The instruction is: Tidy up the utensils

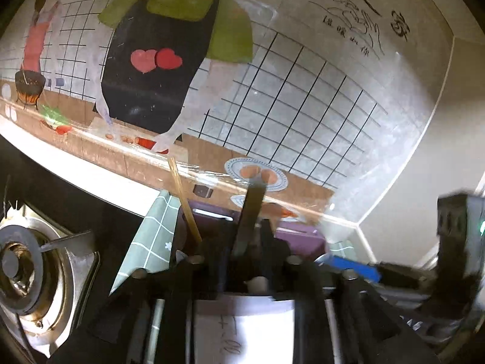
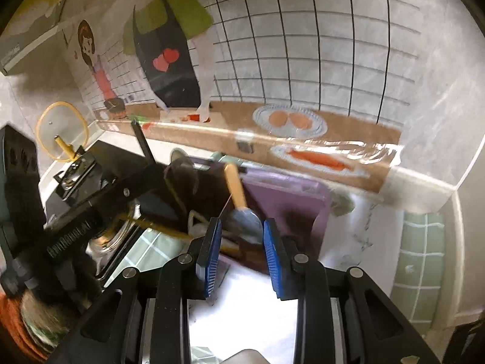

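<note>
In the left wrist view my left gripper (image 1: 245,251) is shut on a flat black utensil handle (image 1: 250,215) that sticks up toward the wall; a thin wooden chopstick (image 1: 185,203) leans beside it. Behind lies a purple tray (image 1: 297,236). In the right wrist view my right gripper (image 2: 241,239) is open, its blue pads (image 2: 209,251) either side of a spoon (image 2: 239,200) with a yellow wooden handle and grey bowl, not gripping it. The spoon lies over the purple tray (image 2: 291,194) among dark utensils. The left gripper's black body (image 2: 91,200) is at the left, holding the black handle (image 2: 144,142).
A gas stove burner (image 1: 21,270) sits at the left. A green checked cloth (image 1: 151,233) lies under the tray and again at the right (image 2: 421,257). A glass pot lid (image 2: 60,130) leans on the wall. A cartoon kitchen mural (image 2: 272,60) covers the back wall.
</note>
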Demonstrator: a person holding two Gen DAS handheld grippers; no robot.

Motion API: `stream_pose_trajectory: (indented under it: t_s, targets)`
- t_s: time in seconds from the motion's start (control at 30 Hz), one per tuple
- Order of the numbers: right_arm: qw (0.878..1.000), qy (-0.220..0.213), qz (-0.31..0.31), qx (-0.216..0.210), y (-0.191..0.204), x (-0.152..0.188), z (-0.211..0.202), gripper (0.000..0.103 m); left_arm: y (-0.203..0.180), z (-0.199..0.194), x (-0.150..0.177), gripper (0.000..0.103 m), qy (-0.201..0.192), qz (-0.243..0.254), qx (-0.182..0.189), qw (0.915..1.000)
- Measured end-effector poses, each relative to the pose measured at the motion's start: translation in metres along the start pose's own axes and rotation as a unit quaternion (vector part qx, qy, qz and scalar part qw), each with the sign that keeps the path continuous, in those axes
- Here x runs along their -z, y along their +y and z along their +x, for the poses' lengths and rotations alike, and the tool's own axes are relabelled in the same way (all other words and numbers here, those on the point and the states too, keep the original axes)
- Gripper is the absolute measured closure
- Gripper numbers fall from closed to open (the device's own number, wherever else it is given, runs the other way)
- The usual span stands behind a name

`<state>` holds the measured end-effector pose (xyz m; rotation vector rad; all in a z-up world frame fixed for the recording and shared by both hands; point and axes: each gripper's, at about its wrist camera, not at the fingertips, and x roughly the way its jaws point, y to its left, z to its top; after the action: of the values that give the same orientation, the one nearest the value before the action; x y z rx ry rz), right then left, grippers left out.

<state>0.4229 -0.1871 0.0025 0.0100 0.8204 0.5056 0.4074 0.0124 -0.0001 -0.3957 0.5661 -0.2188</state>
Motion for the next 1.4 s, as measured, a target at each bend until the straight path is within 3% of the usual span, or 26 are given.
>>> stream_pose_trajectory:
  t_s: [0.03, 0.07, 0.2, 0.33, 0.47, 0.57, 0.67, 0.77, 0.9, 1.1, 1.4]
  targets:
    - [1.000, -0.008, 0.000, 0.006, 0.001, 0.003, -0.004, 0.075, -0.001, -0.006, -0.001, 0.061, -0.005, 0.001, 0.001, 1.0000]
    - [1.000, -0.022, 0.000, 0.016, 0.003, 0.008, -0.011, 0.074, -0.003, -0.015, -0.003, 0.059, -0.014, 0.003, 0.001, 0.9999]
    - [0.995, -0.088, 0.006, 0.044, 0.023, 0.028, -0.059, 0.073, -0.014, -0.059, -0.005, 0.057, -0.030, 0.026, -0.014, 0.9991]
    - [0.990, -0.126, 0.026, 0.057, 0.053, 0.064, -0.107, 0.072, -0.025, -0.113, 0.017, 0.057, -0.037, 0.084, -0.048, 0.9946]
    - [0.988, -0.134, 0.031, 0.064, 0.093, 0.112, -0.139, 0.072, -0.027, -0.164, 0.065, 0.057, -0.002, 0.152, -0.071, 0.9858]
    - [0.989, -0.122, 0.046, 0.065, 0.116, 0.147, -0.152, 0.072, -0.021, -0.197, 0.095, 0.057, 0.020, 0.159, -0.060, 0.9854]
    - [0.988, -0.114, 0.069, 0.077, 0.130, 0.174, -0.160, 0.072, -0.014, -0.221, 0.118, 0.057, 0.045, 0.136, -0.079, 0.9865]
    - [0.986, -0.106, 0.084, 0.094, 0.143, 0.196, -0.169, 0.072, -0.017, -0.236, 0.134, 0.057, 0.055, 0.125, -0.109, 0.9846]
    - [0.984, -0.124, 0.070, 0.108, 0.151, 0.217, -0.182, 0.072, -0.033, -0.252, 0.150, 0.057, 0.040, 0.136, -0.129, 0.9816]
    - [0.985, -0.125, 0.019, 0.114, 0.155, 0.229, -0.195, 0.072, -0.054, -0.261, 0.159, 0.057, 0.032, 0.141, -0.132, 0.9806]
    - [0.989, -0.118, 0.022, 0.091, 0.144, 0.234, -0.195, 0.072, -0.062, -0.260, 0.162, 0.057, 0.038, 0.146, -0.144, 0.9780]
